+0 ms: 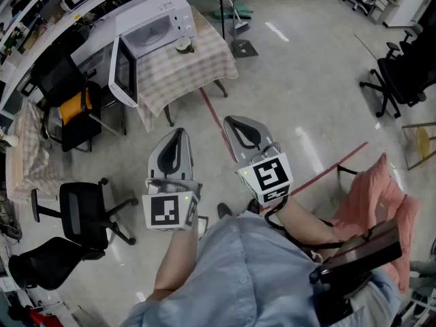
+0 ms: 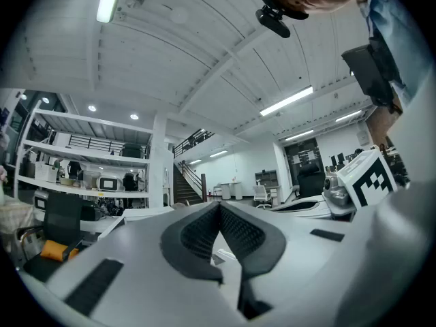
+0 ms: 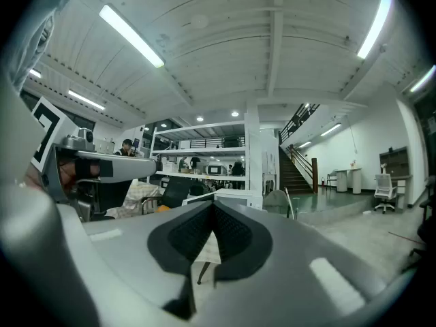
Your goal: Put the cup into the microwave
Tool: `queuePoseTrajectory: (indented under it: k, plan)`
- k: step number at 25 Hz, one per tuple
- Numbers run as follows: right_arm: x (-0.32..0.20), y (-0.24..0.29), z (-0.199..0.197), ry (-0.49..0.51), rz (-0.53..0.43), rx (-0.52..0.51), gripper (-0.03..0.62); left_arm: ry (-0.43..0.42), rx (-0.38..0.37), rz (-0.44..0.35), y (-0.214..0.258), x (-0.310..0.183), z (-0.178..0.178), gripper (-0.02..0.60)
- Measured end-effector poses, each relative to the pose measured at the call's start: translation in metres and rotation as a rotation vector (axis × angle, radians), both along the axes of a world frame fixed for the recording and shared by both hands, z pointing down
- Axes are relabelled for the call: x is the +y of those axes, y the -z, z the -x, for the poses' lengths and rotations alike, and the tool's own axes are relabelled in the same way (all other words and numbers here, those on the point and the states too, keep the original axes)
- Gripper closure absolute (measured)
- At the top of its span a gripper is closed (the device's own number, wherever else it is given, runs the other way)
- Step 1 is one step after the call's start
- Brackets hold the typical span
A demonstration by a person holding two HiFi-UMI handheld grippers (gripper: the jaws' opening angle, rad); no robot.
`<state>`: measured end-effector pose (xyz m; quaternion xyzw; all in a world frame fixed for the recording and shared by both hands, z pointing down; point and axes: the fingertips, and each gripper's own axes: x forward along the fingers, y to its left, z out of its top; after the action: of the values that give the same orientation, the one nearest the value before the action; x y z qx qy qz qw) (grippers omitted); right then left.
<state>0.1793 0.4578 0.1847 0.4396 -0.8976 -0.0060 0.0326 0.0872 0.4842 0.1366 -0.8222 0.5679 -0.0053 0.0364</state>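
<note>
In the head view a white microwave (image 1: 151, 26) stands on a small table with a checked cloth (image 1: 184, 67), its door (image 1: 122, 72) swung open to the left. A small cup (image 1: 183, 45) sits on the cloth right in front of the microwave. Both grippers are held level well short of the table, over the floor. My left gripper (image 1: 178, 133) is shut with nothing in it, as is my right gripper (image 1: 231, 122). In the left gripper view the jaws (image 2: 219, 206) meet at their tips; the right gripper (image 3: 214, 204) shows the same.
Black office chairs (image 1: 82, 213) stand at the left, one bearing an orange bag (image 1: 75, 107). More chairs (image 1: 398, 80) are at the far right. A red line (image 1: 327, 165) runs across the floor. A pink cushioned seat (image 1: 381, 196) is close by on the right.
</note>
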Motion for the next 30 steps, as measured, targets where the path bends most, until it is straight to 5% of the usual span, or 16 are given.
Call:
queuePoseTrajectory:
  k: [30]
  plan:
    - [-0.022, -0.023, -0.049, 0.06, 0.063, -0.089, 0.591, 0.004, -0.052, 0.02, -0.013, -0.023, -0.062, 0.577]
